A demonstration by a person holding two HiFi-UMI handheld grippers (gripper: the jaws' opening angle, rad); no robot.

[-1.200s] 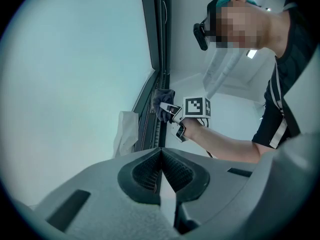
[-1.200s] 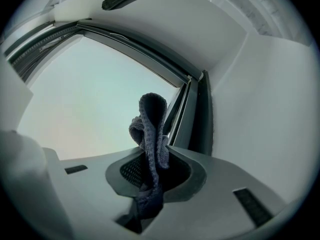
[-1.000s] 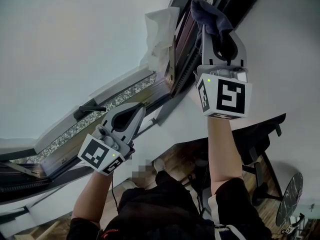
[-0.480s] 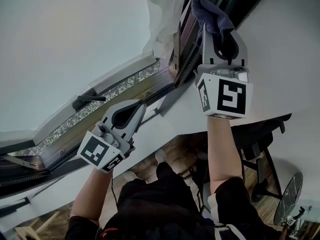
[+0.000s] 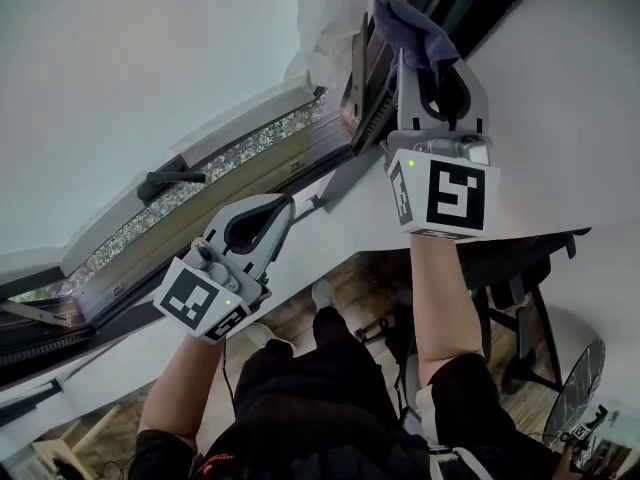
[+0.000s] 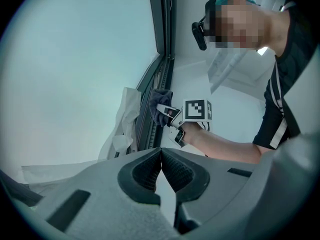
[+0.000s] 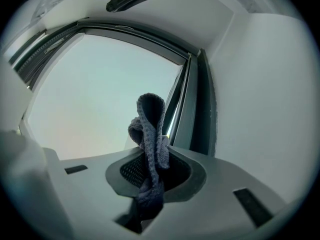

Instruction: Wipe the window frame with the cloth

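My right gripper (image 5: 425, 56) is shut on a dark blue-grey cloth (image 5: 412, 30), raised against the dark vertical window frame (image 5: 372, 88). In the right gripper view the cloth (image 7: 150, 139) bunches up between the jaws, right beside the dark frame bars (image 7: 192, 114). From the left gripper view the cloth (image 6: 161, 109) touches the frame (image 6: 165, 44) with the right gripper (image 6: 167, 115) behind it. My left gripper (image 5: 272, 208) hangs lower left, below the lower frame rail (image 5: 200, 203), shut with nothing in it (image 6: 161, 156).
A crumpled white plastic sheet (image 5: 325, 28) hangs on the frame beside the cloth. A black window handle (image 5: 170, 180) sits on the lower rail. A black chair (image 5: 520, 288) and a round dark object (image 5: 575, 388) stand on the floor below right.
The right gripper with the cloth has slid a little further up along the vertical frame. The left gripper has barely moved.
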